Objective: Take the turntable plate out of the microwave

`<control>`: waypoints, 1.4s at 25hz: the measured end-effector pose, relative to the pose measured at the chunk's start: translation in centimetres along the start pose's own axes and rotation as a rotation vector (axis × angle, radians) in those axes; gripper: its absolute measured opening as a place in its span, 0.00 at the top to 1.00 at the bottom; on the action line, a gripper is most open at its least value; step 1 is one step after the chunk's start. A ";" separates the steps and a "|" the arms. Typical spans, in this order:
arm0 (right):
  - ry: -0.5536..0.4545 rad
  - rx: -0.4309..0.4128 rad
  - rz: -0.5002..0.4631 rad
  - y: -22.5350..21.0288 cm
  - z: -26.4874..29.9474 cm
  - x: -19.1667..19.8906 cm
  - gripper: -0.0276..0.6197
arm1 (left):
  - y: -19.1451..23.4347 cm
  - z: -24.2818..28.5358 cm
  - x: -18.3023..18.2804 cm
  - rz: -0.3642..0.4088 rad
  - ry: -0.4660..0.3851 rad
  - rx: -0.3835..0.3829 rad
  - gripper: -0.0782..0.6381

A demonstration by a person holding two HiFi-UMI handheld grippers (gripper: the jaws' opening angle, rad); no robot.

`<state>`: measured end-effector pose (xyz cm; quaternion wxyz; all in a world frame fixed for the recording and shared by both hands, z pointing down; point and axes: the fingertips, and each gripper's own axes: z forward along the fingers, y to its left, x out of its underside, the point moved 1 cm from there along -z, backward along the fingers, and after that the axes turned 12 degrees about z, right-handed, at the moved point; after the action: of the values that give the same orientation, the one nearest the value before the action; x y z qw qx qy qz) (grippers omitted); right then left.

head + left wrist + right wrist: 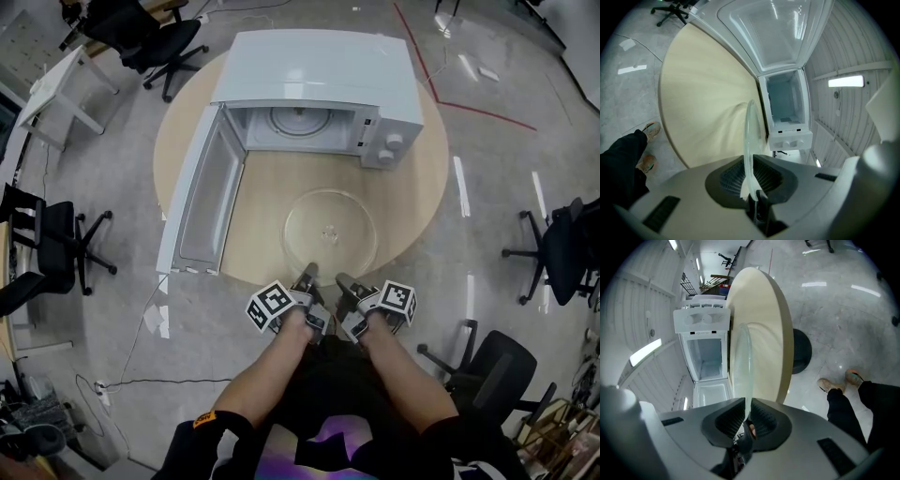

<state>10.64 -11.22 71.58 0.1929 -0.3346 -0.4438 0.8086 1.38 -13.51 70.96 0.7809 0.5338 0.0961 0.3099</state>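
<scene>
Left gripper [307,277] and right gripper [343,281] jaws squeezed onto rim of clear round glass plate [330,230], near edge of round wooden table [187,131]

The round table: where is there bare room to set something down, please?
Bare wood lies right of the glass plate, in front of the microwave to the table rim, and in a narrower strip between plate and open door. The near edge is crowded: left gripper and right gripper clamp the plate.
</scene>
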 end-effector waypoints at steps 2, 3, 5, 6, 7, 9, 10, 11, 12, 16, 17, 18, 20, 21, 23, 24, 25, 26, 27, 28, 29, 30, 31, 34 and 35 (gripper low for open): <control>-0.006 -0.012 0.036 -0.2 0.0 0.1 0.89 | 0.3 0.0 0.0 -0.021 0.010 -0.007 0.78; -0.004 -0.015 0.048 -0.3 0.1 0.1 0.89 | 0.4 0.0 0.1 -0.025 0.014 -0.011 0.78; 0.002 -0.019 0.063 -0.5 0.1 0.2 0.89 | 0.6 -0.1 0.1 -0.024 0.026 -0.019 0.78; 0.002 -0.019 0.066 -0.5 0.1 0.2 0.89 | 0.6 0.0 0.1 -0.026 0.036 -0.020 0.77; 0.000 -0.018 0.068 -0.6 0.1 0.2 0.89 | 0.7 0.0 0.1 -0.029 0.049 -0.020 0.77; -0.005 -0.013 0.072 -0.7 0.2 0.1 0.89 | 0.8 0.1 0.2 -0.034 0.080 -0.015 0.77; -0.007 -0.011 0.074 -0.7 0.2 0.1 0.89 | 0.9 0.1 0.2 -0.034 0.095 -0.012 0.77; -0.007 -0.010 0.076 -0.8 0.3 0.1 0.89 | 0.9 0.1 0.2 -0.033 0.108 -0.010 0.77; -0.007 -0.009 0.076 -0.8 0.4 0.0 0.89 | 1.0 0.1 0.2 -0.031 0.119 -0.009 0.77; -0.009 -0.004 0.080 -1.1 0.6 -0.1 0.89 | 1.4 -0.2 0.4 -0.033 0.147 -0.011 0.77; -0.009 -0.002 0.080 -1.2 0.7 -0.1 0.89 | 1.6 -0.3 0.5 -0.039 0.152 -0.013 0.77; -0.008 0.001 0.081 -1.3 0.7 -0.1 0.89 | 1.8 -0.5 0.6 -0.046 0.157 -0.016 0.77; -0.006 0.007 0.080 -1.6 0.9 0.0 0.89 | 2.1 -0.7 0.8 -0.056 0.162 -0.023 0.77; -0.006 0.010 0.077 -1.7 1.0 0.0 0.89 | 2.3 -0.9 0.8 -0.059 0.164 -0.025 0.77; -0.012 0.012 0.067 -1.7 1.1 0.0 0.89 | 2.4 -1.0 0.8 -0.062 0.169 -0.026 0.77; -0.014 0.012 0.063 -1.6 1.2 0.0 0.89 | 2.4 -1.1 0.8 -0.061 0.173 -0.026 0.77; -0.015 0.012 0.060 -1.6 1.3 0.0 0.89 | 2.5 -1.2 0.8 -0.058 0.179 -0.027 0.76; -0.015 0.013 0.057 -1.5 1.4 0.1 0.89 | 2.5 -1.4 0.8 -0.051 0.185 -0.029 0.76; -0.015 0.014 0.054 -1.5 1.5 0.1 0.89 | 2.6 -1.5 0.8 -0.041 0.192 -0.032 0.76; -0.016 0.015 0.050 -1.4 1.5 0.1 0.89 | 2.6 -1.6 0.8 -0.029 0.199 -0.036 0.76; -0.020 0.016 0.045 -1.4 1.6 0.1 0.89 | 2.7 -1.7 0.8 -0.017 0.206 -0.039 0.76; -0.025 0.018 0.039 -1.3 1.7 0.0 0.89 | 2.7 -1.8 0.8 -0.008 0.214 -0.040 0.76; -0.032 0.018 0.033 -1.2 1.8 -0.1 0.89 | 2.7 -1.8 0.8 -0.001 0.223 -0.041 0.76; -0.055 0.021 0.019 -1.1 1.9 -0.5 0.89 | 2.7 -2.1 1.1 0.022 0.253 -0.041 0.76; -0.060 0.024 0.016 -1.2 1.8 -0.6 0.89 | 2.8 -2.3 1.2 0.031 0.263 -0.042 0.76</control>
<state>9.76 -12.03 73.52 0.1768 -0.3116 -0.4370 0.8250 0.21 -10.35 72.71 0.7678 0.4735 0.1827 0.3911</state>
